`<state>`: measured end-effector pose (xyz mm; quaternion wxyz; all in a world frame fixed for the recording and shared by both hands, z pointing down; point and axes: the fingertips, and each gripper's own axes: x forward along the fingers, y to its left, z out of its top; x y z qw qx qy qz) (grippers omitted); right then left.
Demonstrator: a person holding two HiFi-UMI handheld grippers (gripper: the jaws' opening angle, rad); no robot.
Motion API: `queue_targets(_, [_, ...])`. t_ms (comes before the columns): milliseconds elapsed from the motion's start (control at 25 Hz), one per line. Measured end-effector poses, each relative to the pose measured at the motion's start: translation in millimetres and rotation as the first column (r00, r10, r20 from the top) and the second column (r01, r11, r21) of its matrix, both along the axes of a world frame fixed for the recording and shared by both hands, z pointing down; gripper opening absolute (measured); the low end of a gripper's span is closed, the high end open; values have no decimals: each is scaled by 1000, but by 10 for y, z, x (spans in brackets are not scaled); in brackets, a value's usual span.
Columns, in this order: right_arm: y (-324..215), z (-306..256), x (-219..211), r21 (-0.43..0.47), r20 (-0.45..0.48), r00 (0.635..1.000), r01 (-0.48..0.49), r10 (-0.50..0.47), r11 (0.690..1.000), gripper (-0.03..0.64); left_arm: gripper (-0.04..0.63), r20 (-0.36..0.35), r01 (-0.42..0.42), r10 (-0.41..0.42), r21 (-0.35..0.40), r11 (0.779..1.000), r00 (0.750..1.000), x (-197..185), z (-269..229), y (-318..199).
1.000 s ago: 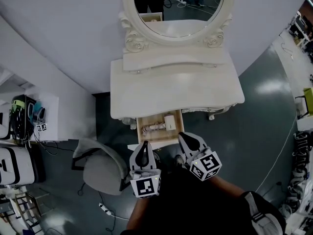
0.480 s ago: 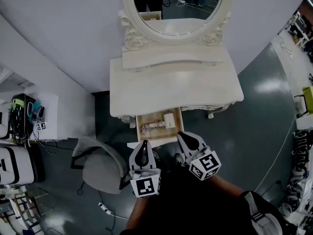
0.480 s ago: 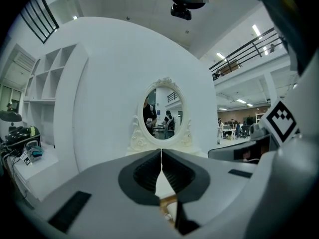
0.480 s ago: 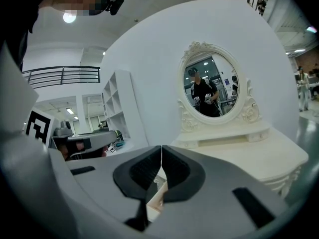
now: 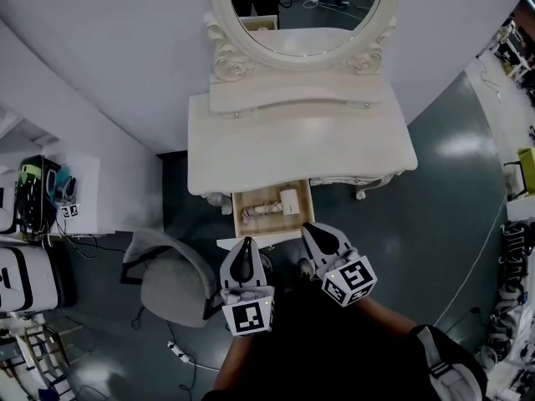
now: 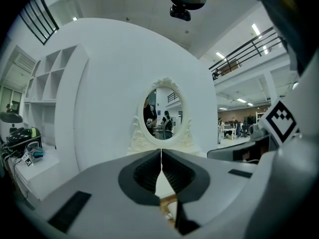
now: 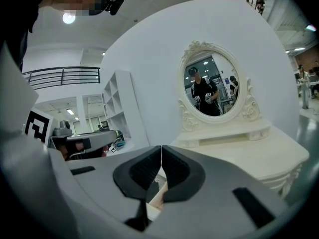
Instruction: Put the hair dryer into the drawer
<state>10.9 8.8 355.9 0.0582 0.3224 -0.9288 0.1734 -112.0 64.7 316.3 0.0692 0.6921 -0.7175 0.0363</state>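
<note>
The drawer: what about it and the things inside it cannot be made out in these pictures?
Head view: the drawer is open, but the white item and the pale bundle in it are too small to identify.
Left gripper view: the shut left gripper hides all but a sliver of wood.
Right gripper view: the shut right gripper hides it likewise.

Dressing table (image 5: 301,153) matt cream paint; drawer (image 5: 280,226) bare wood inside; floor (image 5: 435,224) glossy; chair (image 5: 171,286) grey cloth.
</note>
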Motion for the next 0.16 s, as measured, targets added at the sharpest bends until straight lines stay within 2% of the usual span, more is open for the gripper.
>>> queue_targets(160, [-6,-13,-9,3,-8,1000,3,-3,1000,32,26,-21,8,-7,47,999,1000,7,-117,-54])
